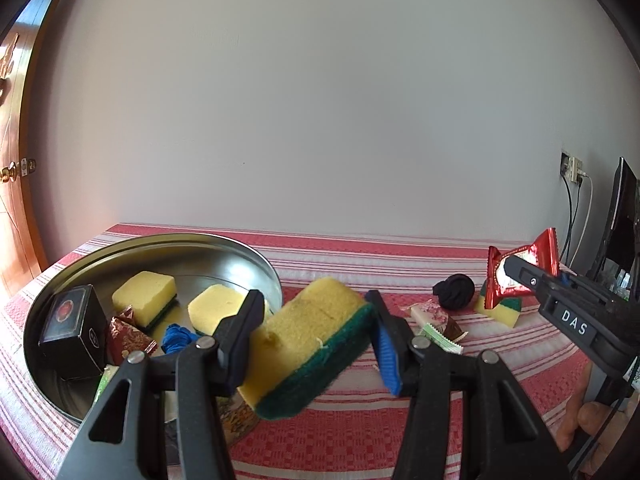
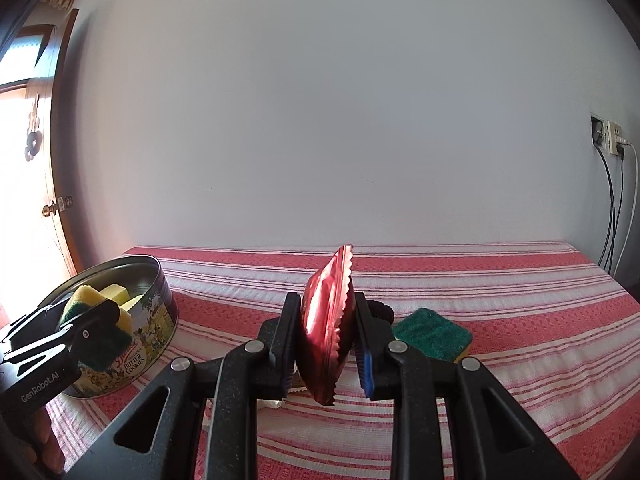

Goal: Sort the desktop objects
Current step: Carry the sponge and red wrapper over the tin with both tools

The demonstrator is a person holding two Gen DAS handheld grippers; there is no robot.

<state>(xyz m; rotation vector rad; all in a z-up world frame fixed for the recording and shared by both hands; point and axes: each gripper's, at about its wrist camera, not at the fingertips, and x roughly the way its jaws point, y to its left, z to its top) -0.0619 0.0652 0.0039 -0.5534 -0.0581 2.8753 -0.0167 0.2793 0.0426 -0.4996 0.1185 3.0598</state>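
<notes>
Sponge in left gripper, red packet in right gripper

- sponges, yellow with green pad: 4 – two in the tin, one held up, one on the cloth
- round tin: 1
- black box: 1
- red foil packet: 1
- black fabric ball: 1
- blue fabric bundle: 1
- grippers: 2

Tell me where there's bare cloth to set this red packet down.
Free: the striped cloth behind and right of the lone sponge, toward the wall. Crowded: the cookie tin and the wrappers in front of the black ball.
</notes>
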